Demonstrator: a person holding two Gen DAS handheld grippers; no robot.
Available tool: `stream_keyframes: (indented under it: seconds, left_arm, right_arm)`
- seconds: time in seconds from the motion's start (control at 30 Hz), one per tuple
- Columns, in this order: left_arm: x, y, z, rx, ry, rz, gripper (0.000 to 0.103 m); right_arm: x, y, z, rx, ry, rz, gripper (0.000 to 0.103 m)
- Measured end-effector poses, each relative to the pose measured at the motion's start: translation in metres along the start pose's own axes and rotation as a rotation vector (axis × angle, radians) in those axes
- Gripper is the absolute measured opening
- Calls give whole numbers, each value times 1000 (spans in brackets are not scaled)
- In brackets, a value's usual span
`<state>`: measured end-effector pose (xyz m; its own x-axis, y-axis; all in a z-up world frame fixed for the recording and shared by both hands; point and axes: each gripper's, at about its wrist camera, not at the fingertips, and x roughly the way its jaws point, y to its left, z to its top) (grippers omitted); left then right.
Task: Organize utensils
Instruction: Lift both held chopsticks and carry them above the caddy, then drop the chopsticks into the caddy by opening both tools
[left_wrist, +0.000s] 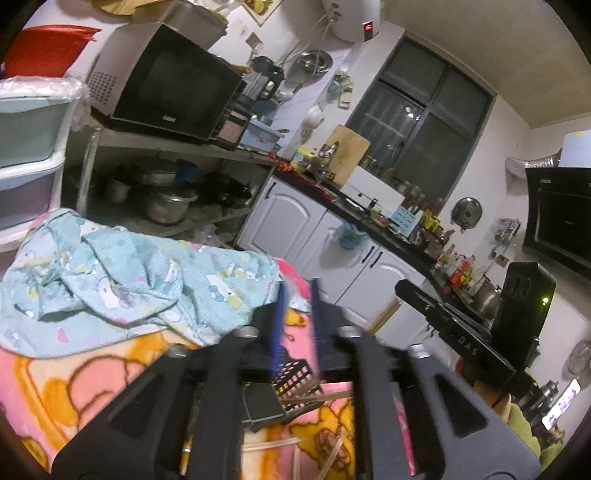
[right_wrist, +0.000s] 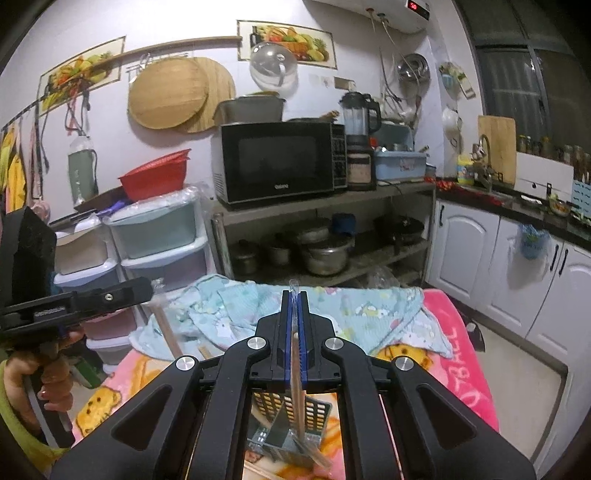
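Left tongs (left_wrist: 297, 295): released, pads apart, nothing between them.
Holder (right_wrist: 291, 417): black mesh caddy on the pink blanket (right_wrist: 461, 350), below both tongs.
Right tongs (right_wrist: 294, 306): clenched on a wrapped chopstick (right_wrist: 295, 369) reaching into the holder.
Progress: some sticks binned; loose chopsticks (left_wrist: 269, 446) remain nearby.

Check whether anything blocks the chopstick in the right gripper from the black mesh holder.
Nothing visible does. The chopstick, pinched in the right gripper, already dips into the open-topped holder, just right of its inner divider.
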<state>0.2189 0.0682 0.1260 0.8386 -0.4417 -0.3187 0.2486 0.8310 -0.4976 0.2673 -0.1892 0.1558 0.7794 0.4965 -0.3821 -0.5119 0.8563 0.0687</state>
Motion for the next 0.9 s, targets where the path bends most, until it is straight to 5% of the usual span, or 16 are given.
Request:
stream_keyframes:
  seconds: [0.03, 0.1, 0.47, 0.57, 0.9]
  left_arm:
    - [0, 1, -1, -1, -1, 7, 32]
    - [-2, 4, -5, 2, -3, 17, 34]
    - [-24, 4, -26, 67, -40, 132, 84]
    - [-28, 3, -32, 80, -44, 149, 92]
    - [-35, -1, -55, 109, -16, 189, 92]
  right_arm:
    - [1, -1, -3, 3, 7, -4, 17]
    - [0, -4, -7, 6, 12, -9, 25]
    - [-17, -4, -33, -17, 22, -50, 44]
    - [-23, -1, -38, -21, 21, -45, 46]
    - [-42, 8, -62, -33, 31, -38, 52]
